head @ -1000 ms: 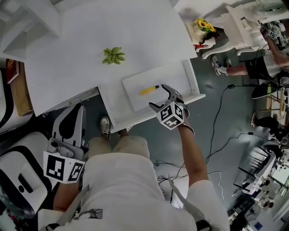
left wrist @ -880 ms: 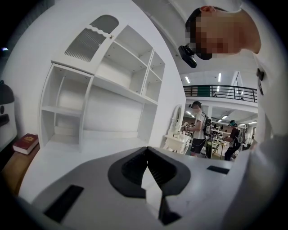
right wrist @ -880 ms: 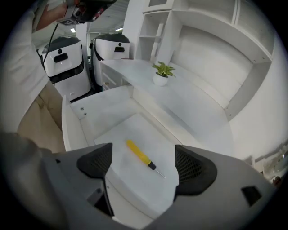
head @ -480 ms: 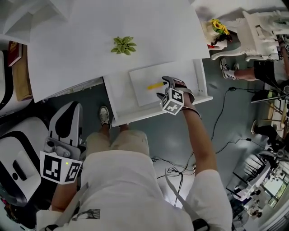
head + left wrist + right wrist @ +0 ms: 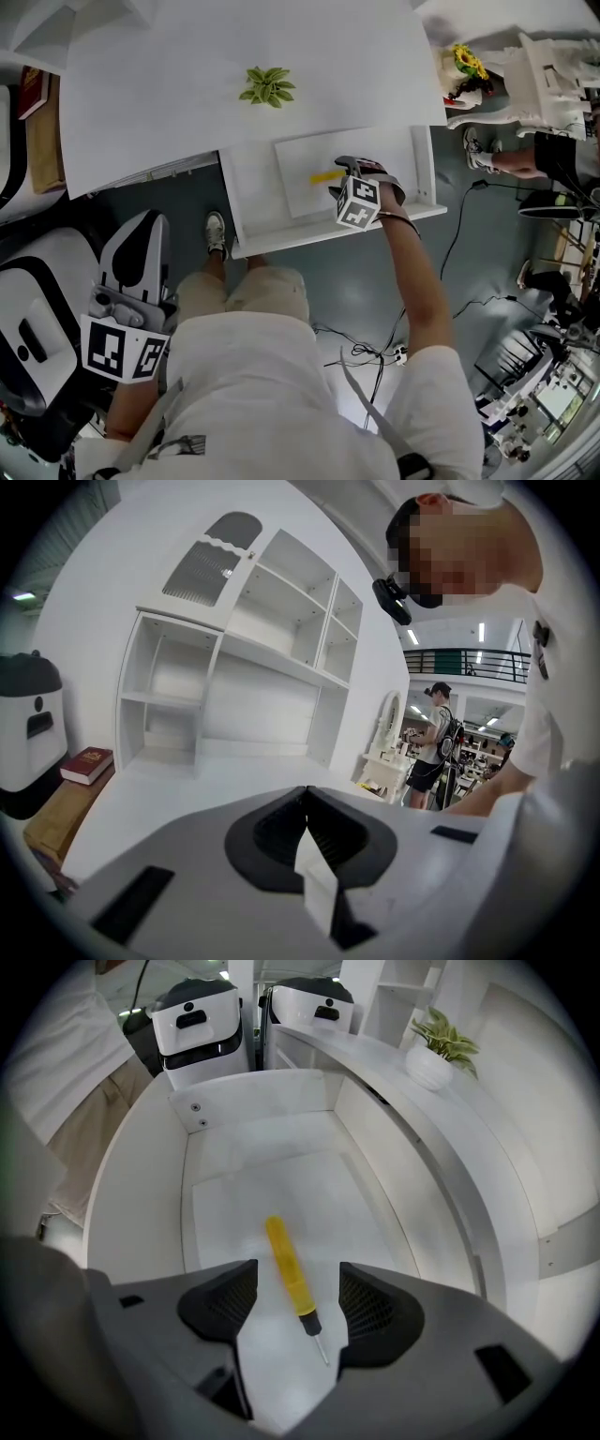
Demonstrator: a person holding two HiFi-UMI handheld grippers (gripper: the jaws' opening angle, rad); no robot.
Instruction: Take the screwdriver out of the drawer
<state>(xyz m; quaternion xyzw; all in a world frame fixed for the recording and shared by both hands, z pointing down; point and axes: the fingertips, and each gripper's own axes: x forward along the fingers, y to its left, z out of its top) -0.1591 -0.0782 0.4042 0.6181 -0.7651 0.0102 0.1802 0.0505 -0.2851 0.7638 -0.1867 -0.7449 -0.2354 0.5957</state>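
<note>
Screwdriver (image 5: pixel 289 1274) with a yellow handle, a short black collar and a thin metal tip lies flat on the pale bottom of the open white drawer (image 5: pixel 319 242), not lifted. In the right gripper view its handle points away from the camera and its tip points toward it. The right gripper (image 5: pixel 343 178) points steeply down into the drawer, and its two dark pads stand on both sides of the screwdriver. The jaws have just been closing, but there is a clear gap on each side and the pads do not touch the tool, so nothing is held. In the head view only the yellow handle shows, sticking out to the left of this gripper. The drawer is pulled out from under the white surface (image 5: pixel 169 103), on which a small green potted plant (image 5: pixel 269 86) stands, well apart from the drawer. The left gripper (image 5: pixel 150 227) is low at the person's left side, away from the drawer, and its jaws are pressed together with nothing between them. Its view looks across the surface toward a white shelf unit (image 5: pixel 234 667). A red book (image 5: pixel 86 763) lies on a brown box at the left. Black cables (image 5: pixel 375 349) lie on the grey floor beside the person's legs.
</note>
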